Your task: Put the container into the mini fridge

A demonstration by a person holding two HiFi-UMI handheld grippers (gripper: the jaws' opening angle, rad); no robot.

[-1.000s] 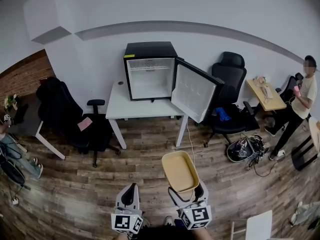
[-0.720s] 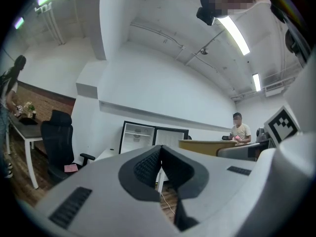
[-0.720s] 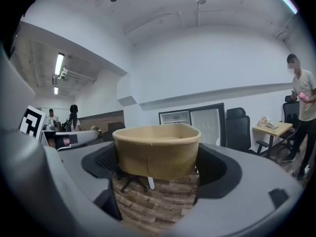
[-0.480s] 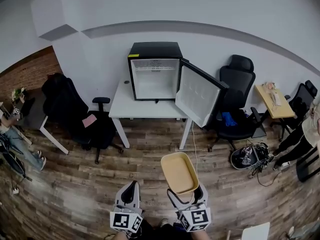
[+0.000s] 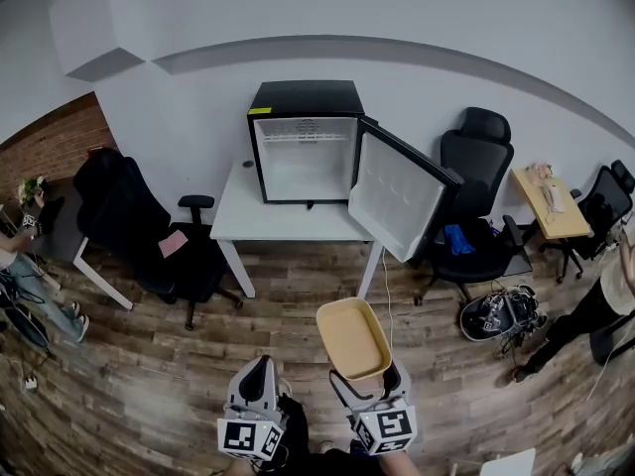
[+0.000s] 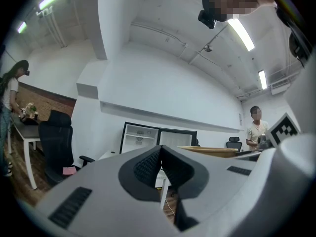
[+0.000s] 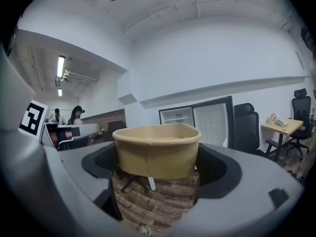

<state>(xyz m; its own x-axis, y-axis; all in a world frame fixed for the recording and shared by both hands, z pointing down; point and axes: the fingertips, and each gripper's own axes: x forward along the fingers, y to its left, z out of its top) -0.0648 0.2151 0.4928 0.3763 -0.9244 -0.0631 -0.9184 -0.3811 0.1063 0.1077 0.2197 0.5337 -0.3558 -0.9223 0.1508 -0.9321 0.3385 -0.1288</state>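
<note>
The right gripper (image 5: 365, 379) clamped the tan container (image 5: 352, 337) at its near end. The left gripper (image 6: 160, 157) beside it had its jaws pressed together, empty. Well beyond, the mini fridge (image 5: 304, 155) stood open on a white table (image 5: 283, 218).

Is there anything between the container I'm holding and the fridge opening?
Nothing visible. Between the container in the right gripper and the mini fridge on the white table lies only wood floor; the door is swung open to the right, off the opening.
</note>
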